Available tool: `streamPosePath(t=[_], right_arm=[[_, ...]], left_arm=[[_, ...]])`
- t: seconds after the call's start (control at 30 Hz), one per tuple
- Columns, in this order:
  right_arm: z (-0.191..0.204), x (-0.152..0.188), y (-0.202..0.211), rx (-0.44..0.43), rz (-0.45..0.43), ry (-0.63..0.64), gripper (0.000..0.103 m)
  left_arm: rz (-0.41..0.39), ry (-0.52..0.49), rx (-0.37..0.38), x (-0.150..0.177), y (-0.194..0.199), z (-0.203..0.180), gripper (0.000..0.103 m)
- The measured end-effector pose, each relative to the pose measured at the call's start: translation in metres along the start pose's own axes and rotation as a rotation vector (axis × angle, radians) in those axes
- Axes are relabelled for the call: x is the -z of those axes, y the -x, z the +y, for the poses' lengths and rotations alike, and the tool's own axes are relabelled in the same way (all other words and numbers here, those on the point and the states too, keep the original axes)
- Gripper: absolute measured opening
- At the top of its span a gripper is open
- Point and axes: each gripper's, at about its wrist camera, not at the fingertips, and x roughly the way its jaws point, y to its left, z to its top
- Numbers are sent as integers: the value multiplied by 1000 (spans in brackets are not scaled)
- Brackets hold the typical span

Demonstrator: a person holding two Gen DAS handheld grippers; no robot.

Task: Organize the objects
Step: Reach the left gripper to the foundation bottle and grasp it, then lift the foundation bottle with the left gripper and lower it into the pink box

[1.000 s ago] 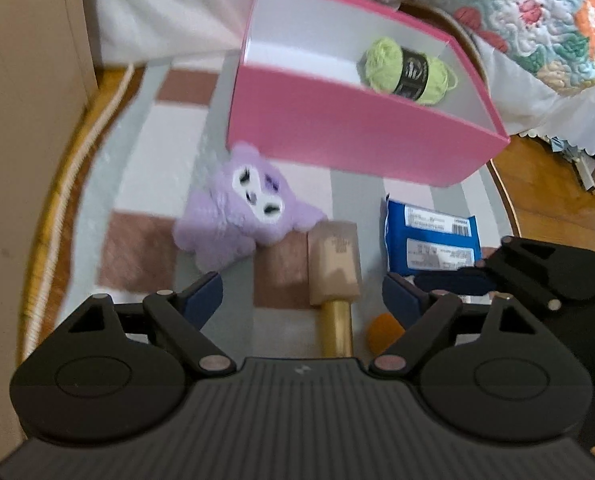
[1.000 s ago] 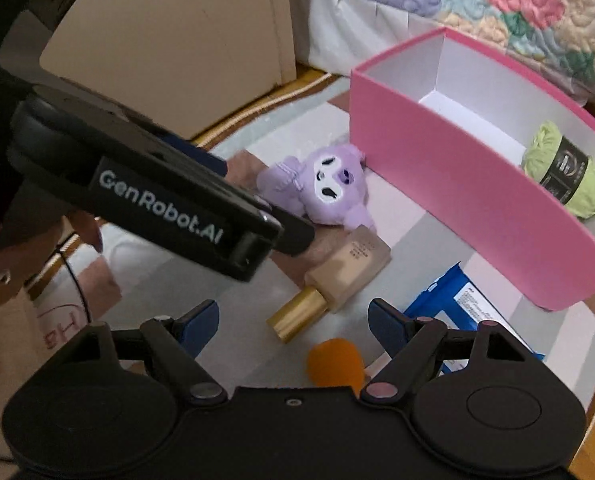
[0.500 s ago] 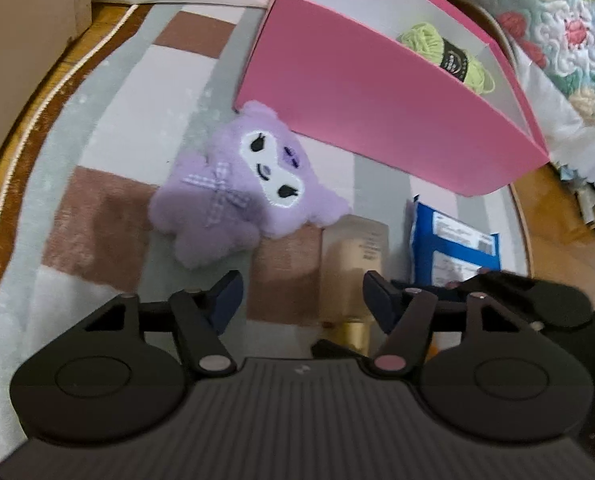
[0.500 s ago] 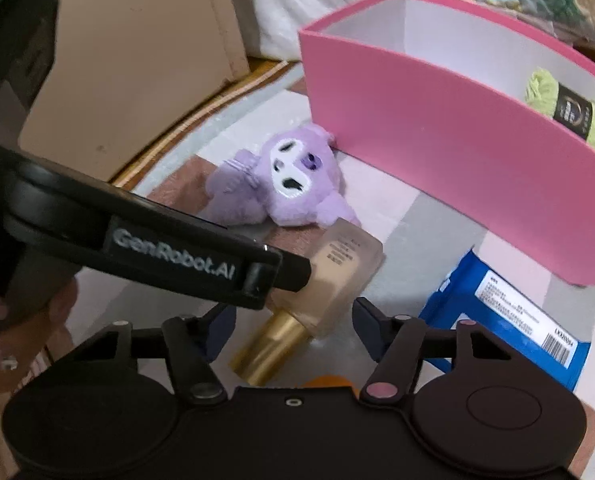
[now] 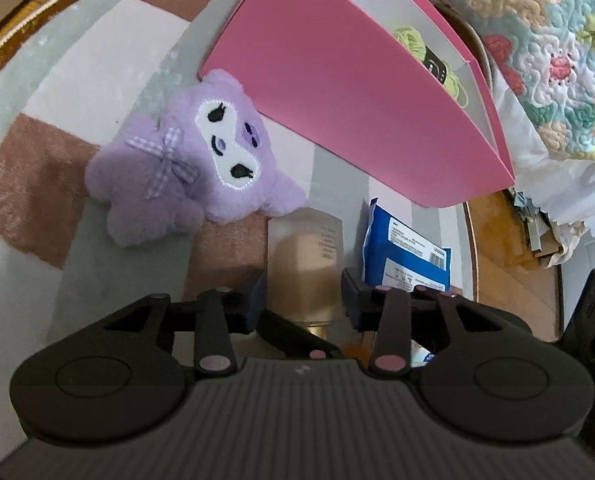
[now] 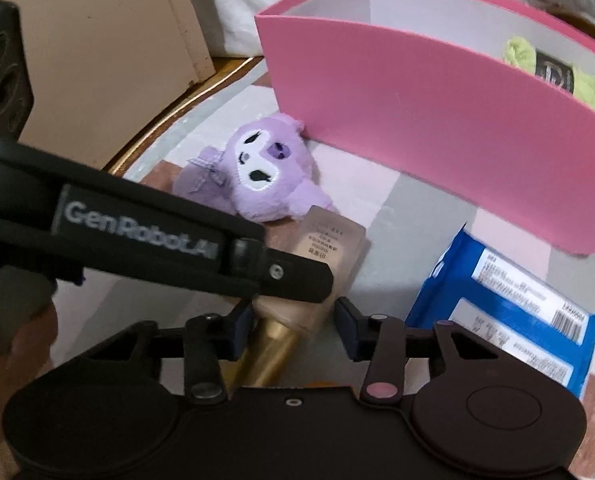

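A beige foundation bottle (image 5: 303, 256) with a gold cap (image 6: 271, 354) lies on the rug. My left gripper (image 5: 302, 294) is open, its fingers on either side of the bottle's body. My right gripper (image 6: 293, 320) is open around the bottle near its cap end (image 6: 297, 304). The left gripper's finger (image 6: 281, 274) crosses over the bottle in the right wrist view. A purple plush toy (image 5: 185, 160) lies just beyond the bottle. A pink box (image 5: 349, 92) holds green yarn (image 5: 413, 40). A blue packet (image 5: 401, 256) lies right of the bottle.
The checked rug (image 5: 69, 92) lies on a wooden floor (image 5: 509, 248). A quilted bed (image 5: 549, 32) stands behind the box. A beige cabinet (image 6: 97, 48) stands to the left. A bit of an orange object (image 5: 357, 350) shows under the left gripper.
Both grippers moved down and forward onto the foundation bottle. Their fingers now straddle it. The bottle and the other objects have not moved.
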Motion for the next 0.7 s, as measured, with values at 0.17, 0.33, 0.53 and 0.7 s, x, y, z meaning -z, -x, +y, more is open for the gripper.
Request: streamPosePath(t=[0.17,0.33,0.53,0.7], right_arm=[[0,2,6,-12,13,-44,46],[0,9,27,-46,13,-68,46],[7,14,63,-100,6,-61,46],[12,6,89,-112,-33,-23,46]], left_arm=[[0,-42,-32,7,7,-12,38],[-3,-83,-50,18,28,-27,38],[-48,-86,-61,37,65,-48,38],[-96,-114,-72,39,89,-73,38]])
